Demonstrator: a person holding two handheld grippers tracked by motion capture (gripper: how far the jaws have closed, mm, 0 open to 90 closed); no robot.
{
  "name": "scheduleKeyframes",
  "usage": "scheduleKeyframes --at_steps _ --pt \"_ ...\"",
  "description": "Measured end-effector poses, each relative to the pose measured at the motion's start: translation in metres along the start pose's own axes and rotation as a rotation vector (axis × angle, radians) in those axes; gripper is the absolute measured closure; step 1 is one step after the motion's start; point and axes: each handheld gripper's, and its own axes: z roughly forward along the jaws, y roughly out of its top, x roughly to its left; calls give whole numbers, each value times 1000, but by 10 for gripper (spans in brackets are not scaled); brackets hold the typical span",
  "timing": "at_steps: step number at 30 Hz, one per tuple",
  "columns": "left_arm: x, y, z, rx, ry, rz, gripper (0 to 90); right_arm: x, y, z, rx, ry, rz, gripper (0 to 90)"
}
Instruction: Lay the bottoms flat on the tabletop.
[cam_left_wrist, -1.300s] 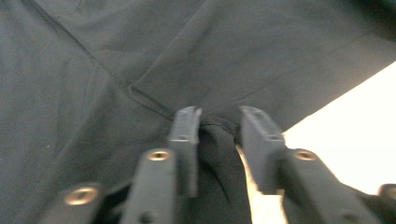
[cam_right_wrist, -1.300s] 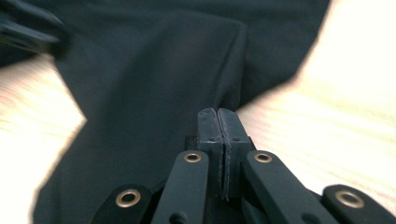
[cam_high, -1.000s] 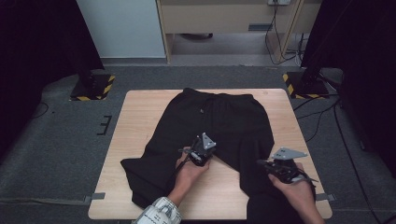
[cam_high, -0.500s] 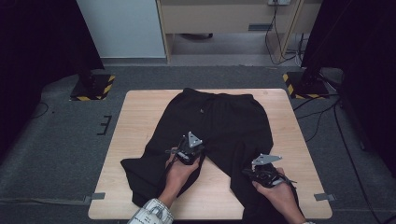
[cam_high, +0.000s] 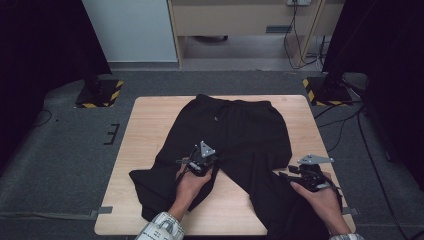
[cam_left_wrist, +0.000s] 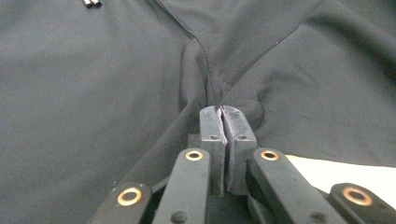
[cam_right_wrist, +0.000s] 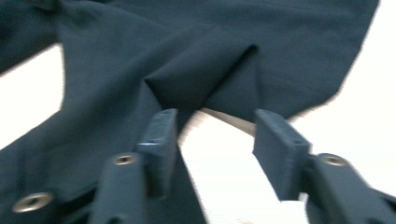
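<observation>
- Black trousers (cam_high: 235, 145) are lying spread on the table (cam_high: 150, 130), waistband at the far edge and the two legs splaying toward the person.
- The left gripper (cam_high: 200, 162) is sitting at the crotch, where the two legs are parting.
- In the left gripper view its jaws are pressing together on a small pinch of trousers (cam_left_wrist: 140, 93) cloth, with a seam running up and away from the pads (cam_left_wrist: 212, 128).
- Two drawstring tips (cam_left_wrist: 91, 3) are showing at the top edge of that view.
- The right gripper (cam_high: 295, 175) is resting over the right leg, near the table's right edge.
- Its jaws have just been opening and are standing well apart; the right gripper view is blurred.
- A peaked fold of trousers (cam_right_wrist: 210, 60) is lying just beyond the right fingertips (cam_right_wrist: 161, 126), not pressed by either pad; pale table (cam_right_wrist: 224, 154) is showing between them.
- A hand (cam_high: 320, 202) is holding the right gripper from behind.
</observation>
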Motion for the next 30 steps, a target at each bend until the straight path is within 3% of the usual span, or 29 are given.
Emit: scheduleKeyframes --at_steps 2,3,5,7,9,11,12,13,14,16,17,18,19,21,25,27,30 --pt "1 0 0 0 -6 -5 869 -2 0 6 48 -43 -28 643" --pt "1 0 0 -1 -10 -11 869 -3 1 11 83 -64 -55 737" --pt "1 0 0 -4 -17 -13 869 -1 3 22 140 -66 -65 836" --pt "-1 0 -1 -8 -21 -1 869 6 7 31 159 -49 -87 859" --pt "-3 0 -1 -7 -32 3 867 16 12 38 144 -30 -102 855" --pt "-4 -1 -1 -1 -45 13 861 27 16 42 104 -17 -104 844" --pt "-5 -1 -1 5 -66 14 834 38 17 44 50 4 -104 837" --pt "-5 -1 -1 5 -66 14 803 38 17 44 50 4 -104 837" --pt "-6 -1 0 6 -71 16 803 44 17 47 46 4 -119 822" --pt "-10 0 -1 -6 -65 26 697 57 17 56 18 20 -139 768" --pt "-12 0 -1 -9 -64 31 697 57 17 56 18 20 -139 768" --pt "-15 0 0 -7 -66 39 602 64 18 61 -9 36 -149 684" --pt "-18 0 1 -4 -70 50 602 64 18 61 -9 36 -149 684" --pt "-24 1 5 -2 -70 76 544 70 20 68 -15 27 -159 588" --pt "-29 4 11 -12 -76 67 482 68 23 85 30 -22 -144 428" --pt "-31 4 15 -11 -78 71 459 65 23 89 36 -21 -118 390" --pt "-35 4 17 -4 -82 79 437 62 24 83 36 -5 -118 341"
